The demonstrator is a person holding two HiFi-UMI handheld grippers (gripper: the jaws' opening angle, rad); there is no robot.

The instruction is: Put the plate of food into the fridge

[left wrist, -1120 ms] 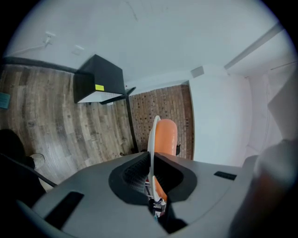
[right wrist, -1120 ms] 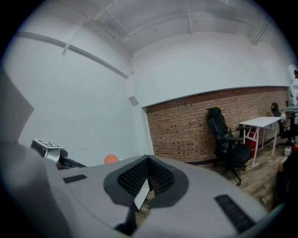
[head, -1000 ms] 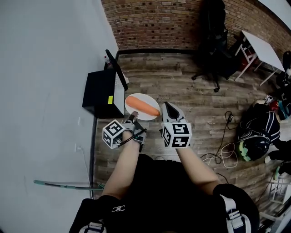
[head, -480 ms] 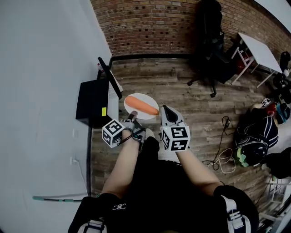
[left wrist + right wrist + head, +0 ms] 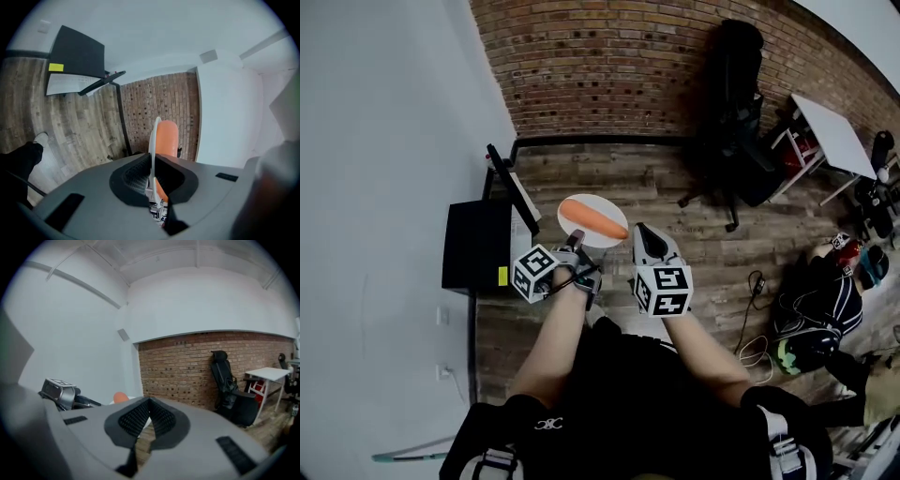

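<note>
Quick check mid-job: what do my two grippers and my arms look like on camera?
Left gripper and right gripper: grey shells with black ribbed pads, each carrying a white cube printed with black square markers. Black cables loop beside the left one. The forearms are bare below a black short-sleeved top.

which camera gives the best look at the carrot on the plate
The head view: it looks down on the whole carrot lying across the plate. The left gripper view sees the plate edge-on, with part of the carrot behind its rim. The right gripper view catches only its orange tip.
</note>
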